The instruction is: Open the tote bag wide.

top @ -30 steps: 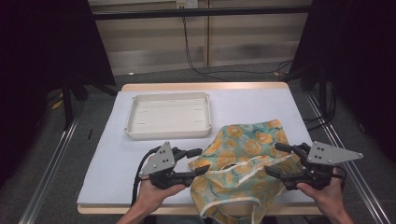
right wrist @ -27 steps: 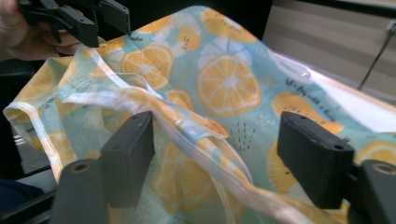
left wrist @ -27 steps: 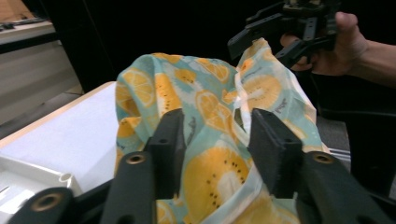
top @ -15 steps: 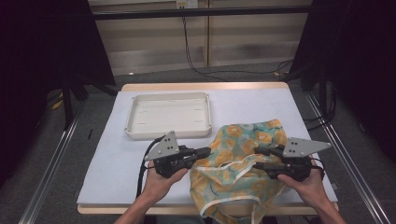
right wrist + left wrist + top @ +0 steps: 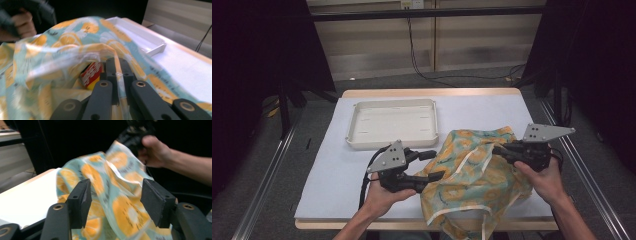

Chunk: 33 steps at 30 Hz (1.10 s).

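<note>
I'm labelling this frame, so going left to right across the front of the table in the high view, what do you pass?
Left gripper → orange-patterned cloth bag → right gripper.

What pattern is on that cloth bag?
Orange slices on a teal ground, with cream trim, on the cloth bag; clearest in the left gripper view.

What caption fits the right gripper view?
Right tool pinches the orange-print bag, a red packet peeking inside.
</note>
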Available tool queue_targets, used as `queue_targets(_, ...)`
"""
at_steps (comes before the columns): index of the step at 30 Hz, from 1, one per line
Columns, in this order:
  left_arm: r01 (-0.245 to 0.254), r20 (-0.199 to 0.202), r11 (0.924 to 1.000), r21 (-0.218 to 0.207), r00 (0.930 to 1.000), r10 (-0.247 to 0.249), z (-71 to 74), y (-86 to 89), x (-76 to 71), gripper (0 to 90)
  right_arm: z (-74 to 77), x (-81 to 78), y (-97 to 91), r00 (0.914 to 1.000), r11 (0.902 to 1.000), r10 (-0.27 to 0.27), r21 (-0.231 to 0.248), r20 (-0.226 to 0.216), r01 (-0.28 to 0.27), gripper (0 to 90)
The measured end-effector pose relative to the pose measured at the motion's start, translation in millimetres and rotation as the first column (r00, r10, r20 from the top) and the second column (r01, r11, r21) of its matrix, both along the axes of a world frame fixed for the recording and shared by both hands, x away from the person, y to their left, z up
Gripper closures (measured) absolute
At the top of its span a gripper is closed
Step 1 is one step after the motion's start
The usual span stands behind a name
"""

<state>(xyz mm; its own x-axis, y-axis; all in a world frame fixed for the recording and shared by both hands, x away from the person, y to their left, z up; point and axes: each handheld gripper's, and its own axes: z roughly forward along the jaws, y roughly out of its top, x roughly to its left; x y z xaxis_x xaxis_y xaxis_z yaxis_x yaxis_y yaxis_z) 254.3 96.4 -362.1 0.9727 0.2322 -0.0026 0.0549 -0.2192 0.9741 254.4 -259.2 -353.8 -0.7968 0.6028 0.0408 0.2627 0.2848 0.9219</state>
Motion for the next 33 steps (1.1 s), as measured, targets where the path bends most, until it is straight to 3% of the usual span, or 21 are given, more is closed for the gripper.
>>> queue_targets(4,0.017,0.015,0.9997,0.019,0.9997,-0.017,-1.1,-7.3,1.6,33.3,1.8,8.2,-0.4,0.9998,0.9996,-0.019,0.020,0.001,0.019,89.8)
queue_targets(6,0.025,0.051,0.9973,0.069,0.9983,-0.028,-2.6,-16.5,2.0,31.4,2.6,13.7,2.9,0.9997,0.9991,-0.024,0.035,0.007,0.024,89.8)
queue_targets(8,0.031,0.059,0.9961,0.082,0.9976,-0.036,-3.8,-18.8,2.2,31.4,3.3,14.5,3.7,0.9996,0.9989,-0.028,0.039,0.006,0.028,89.8)
queue_targets(12,0.079,0.042,0.9923,0.095,0.9957,-0.083,-11.2,-21.0,0.2,31.7,5.0,15.6,3.2,0.9994,0.9991,-0.033,0.029,0.006,0.032,89.7)
queue_targets(17,0.065,0.070,0.9947,0.079,0.9950,-0.071,-8.2,-18.7,-6.9,30.3,6.1,22.7,-8.3,0.9967,0.9952,-0.081,0.056,0.004,0.081,89.7)
queue_targets(19,0.042,0.080,0.9972,0.061,0.9957,-0.047,-4.1,-17.5,-7.7,30.3,6.4,25.5,-9.4,0.9968,0.9953,-0.080,0.056,0.004,0.079,89.6)
queue_targets(22,0.046,0.103,0.9974,0.056,0.9934,-0.052,-0.1,-19.8,-5.8,36.5,6.9,26.2,-4.8,0.9981,0.9969,-0.061,0.048,0.003,0.061,89.4)
queue_targets(26,0.050,0.119,0.9932,0.105,0.9909,-0.062,-3.7,-36.1,2.5,36.4,9.2,27.1,2.9,0.9990,0.9979,-0.043,0.050,0.008,0.042,89.4)
queue_targets(29,0.067,0.090,0.9882,0.138,0.9927,-0.080,-8.6,-45.7,10.3,35.1,13.7,28.8,7.0,0.9994,0.9979,-0.029,0.059,0.018,0.028,89.3)
queue_targets(31,0.055,0.100,0.9857,0.159,0.9923,-0.072,-11.5,-48.2,13.8,45.4,16.0,29.8,7.1,0.9994,0.9977,-0.029,0.061,0.019,0.028,89.0)
queue_targets(33,0.056,0.087,0.9842,0.168,0.9937,-0.072,-12.9,-47.5,19.0,64.8,15.4,30.9,6.6,0.9997,0.9980,-0.022,0.060,0.013,0.021,88.0)
